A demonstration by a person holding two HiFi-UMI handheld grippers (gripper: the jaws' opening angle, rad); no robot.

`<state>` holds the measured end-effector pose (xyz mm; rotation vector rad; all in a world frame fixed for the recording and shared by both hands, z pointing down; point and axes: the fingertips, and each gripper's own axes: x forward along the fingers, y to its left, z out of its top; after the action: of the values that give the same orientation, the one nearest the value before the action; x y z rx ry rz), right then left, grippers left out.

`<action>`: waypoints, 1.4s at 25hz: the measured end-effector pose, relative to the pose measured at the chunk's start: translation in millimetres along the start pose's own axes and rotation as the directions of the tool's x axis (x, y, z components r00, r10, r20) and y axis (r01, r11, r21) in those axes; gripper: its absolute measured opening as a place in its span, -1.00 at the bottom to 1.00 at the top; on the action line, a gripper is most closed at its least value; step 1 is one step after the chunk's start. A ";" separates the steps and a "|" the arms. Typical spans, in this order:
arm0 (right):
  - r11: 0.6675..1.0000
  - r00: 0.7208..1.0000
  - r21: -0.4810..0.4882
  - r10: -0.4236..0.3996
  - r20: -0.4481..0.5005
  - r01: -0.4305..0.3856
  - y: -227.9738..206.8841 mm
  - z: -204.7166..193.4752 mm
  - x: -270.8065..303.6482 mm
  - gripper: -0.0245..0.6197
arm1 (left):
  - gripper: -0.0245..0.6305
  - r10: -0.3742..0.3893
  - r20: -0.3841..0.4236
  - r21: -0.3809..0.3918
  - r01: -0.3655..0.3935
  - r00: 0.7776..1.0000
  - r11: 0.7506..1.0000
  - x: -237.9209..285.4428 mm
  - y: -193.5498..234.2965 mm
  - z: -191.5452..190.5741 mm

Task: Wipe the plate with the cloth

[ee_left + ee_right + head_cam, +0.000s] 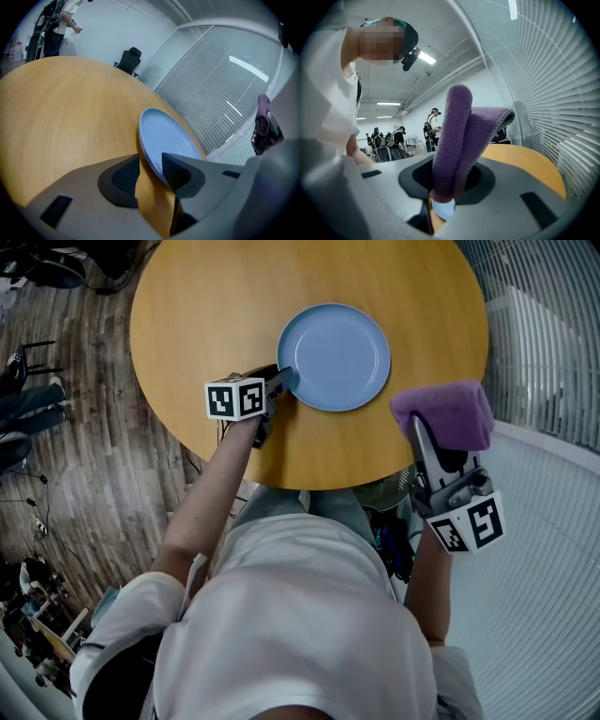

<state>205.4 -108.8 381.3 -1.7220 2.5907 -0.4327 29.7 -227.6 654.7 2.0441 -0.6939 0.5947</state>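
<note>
A light blue plate [333, 357] lies flat on the round wooden table [206, 306]. My left gripper [284, 382] is at the plate's near-left rim. In the left gripper view the plate [166, 136] has its rim between the jaws of the left gripper [151, 164]. The right pad lies by the rim and the left pad stands clear of it, so the jaws are open. My right gripper [436, 432] hovers off the table's near-right edge, shut on a folded purple cloth [445, 412]. The right gripper view shows the cloth [457, 136] sticking up from the right gripper [452, 180].
White blinds [534, 334] run along the right side. Wood floor with cables and chair legs [28, 399] lies left of the table. A black office chair [129, 60] and a standing person [61, 23] are beyond the table's far side.
</note>
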 end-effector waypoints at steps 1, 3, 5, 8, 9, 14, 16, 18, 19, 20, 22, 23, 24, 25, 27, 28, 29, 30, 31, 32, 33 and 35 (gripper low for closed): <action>1.000 1.000 -0.001 0.000 0.000 0.000 0.3 0.7 2.5 -0.65 | -0.51 0.005 -0.011 0.004 -0.004 1.000 1.000 1.9 2.0 0.4; 1.000 1.000 -0.002 0.002 0.003 -0.002 1.5 2.8 6.0 -0.65 | -0.51 0.013 -0.029 0.012 -0.013 0.999 1.000 4.1 3.6 2.0; 1.000 1.000 -0.002 0.003 0.005 -0.003 1.5 3.8 5.8 -0.65 | -0.51 0.021 -0.049 0.009 -0.020 0.999 1.000 6.4 1.8 2.6; 1.000 1.000 0.001 0.002 0.003 -0.002 0.0 2.9 5.0 -0.65 | -0.51 0.024 -0.064 -0.017 -0.025 0.998 1.000 8.9 2.5 3.9; 1.000 1.000 0.002 0.001 0.003 -0.001 0.2 2.6 4.9 -0.65 | -0.51 0.021 -0.066 -0.022 -0.023 0.998 0.999 8.8 2.6 4.5; 1.000 1.000 0.009 0.009 0.004 -0.009 0.4 1.0 4.8 -0.65 | -0.55 0.029 -0.071 -0.022 -0.031 0.997 0.999 11.7 0.9 5.1; 1.000 1.000 0.010 0.011 0.004 -0.011 0.3 0.9 6.8 -0.65 | -0.58 0.032 -0.071 -0.027 -0.034 0.997 0.999 13.8 1.3 6.8; 1.000 1.000 0.012 0.013 0.001 -0.013 1.0 -0.4 9.6 -0.65 | -0.59 0.026 -0.070 -0.052 -0.029 0.997 0.998 15.0 2.6 9.1; 1.000 1.000 0.013 0.015 0.000 -0.015 1.2 -1.0 11.1 -0.65 | -0.59 0.018 -0.068 -0.076 -0.023 0.998 0.997 15.7 3.5 11.1; 1.000 1.000 0.015 0.017 -0.002 -0.017 1.3 -1.5 12.4 -0.65 | -0.60 0.006 -0.065 -0.108 -0.013 0.998 0.994 16.9 4.4 13.3; 1.000 1.000 0.018 0.022 -0.006 -0.021 1.7 -3.0 14.0 -0.65 | -0.62 -0.026 -0.059 -0.197 0.014 0.998 0.980 19.9 6.8 17.0; 1.000 1.000 0.019 0.023 -0.008 -0.023 1.9 -4.4 13.9 -0.65 | -0.66 -0.047 -0.052 -0.255 0.032 0.998 0.966 21.6 8.3 18.0; 1.000 1.000 0.019 0.025 -0.011 -0.024 2.0 -6.1 13.3 -0.65 | -0.72 -0.072 -0.038 -0.315 0.056 0.997 0.947 23.2 9.6 19.0; 0.999 1.000 0.020 0.025 -0.013 -0.025 1.9 -7.7 12.2 -0.65 | -0.78 -0.098 -0.018 -0.366 0.085 0.995 0.927 24.6 9.9 20.1; 0.999 1.000 0.020 0.026 -0.014 -0.025 2.0 -9.3 10.7 -0.65 | -0.78 -0.133 0.011 -0.406 0.126 0.991 0.905 26.0 8.4 21.8; 0.999 1.000 0.019 0.026 -0.014 -0.026 2.3 -8.6 10.8 -0.65 | -0.78 -0.133 0.012 -0.401 0.126 0.991 0.907 25.5 7.8 22.2; 0.999 1.000 0.018 0.027 -0.014 -0.026 2.7 -7.2 11.2 -0.65 | -0.78 -0.124 0.010 -0.392 0.118 0.992 0.912 24.5 7.8 22.7; 1.000 1.000 0.016 0.027 -0.014 -0.027 3.0 -5.6 11.7 -0.65 | -0.78 -0.113 0.008 -0.386 0.107 0.994 0.916 23.4 8.3 23.1; 1.000 1.000 0.015 0.027 -0.014 -0.027 3.3 -4.3 12.1 -0.65 | -0.78 -0.104 0.005 -0.383 0.098 0.995 0.918 22.6 8.8 23.3; 1.000 1.000 0.014 0.027 -0.013 -0.027 3.4 -3.3 12.3 -0.65 | -0.78 -0.099 0.003 -0.382 0.093 0.995 0.919 22.0 9.2 23.1; 1.000 1.000 0.013 0.028 -0.013 -0.028 3.3 -2.7 12.3 -0.65 | -0.78 -0.098 0.001 -0.383 0.091 0.995 0.919 21.8 9.3 22.7; 0.999 0.999 0.012 0.029 -0.012 -0.029 2.2 -2.6 12.3 -0.65 | -0.78 -0.104 0.000 -0.382 0.096 0.995 0.919 22.5 8.4 21.8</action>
<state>198.2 -118.5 385.1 -1.6809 2.6125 -0.4589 43.8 -255.6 662.9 1.6953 -0.6332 0.3845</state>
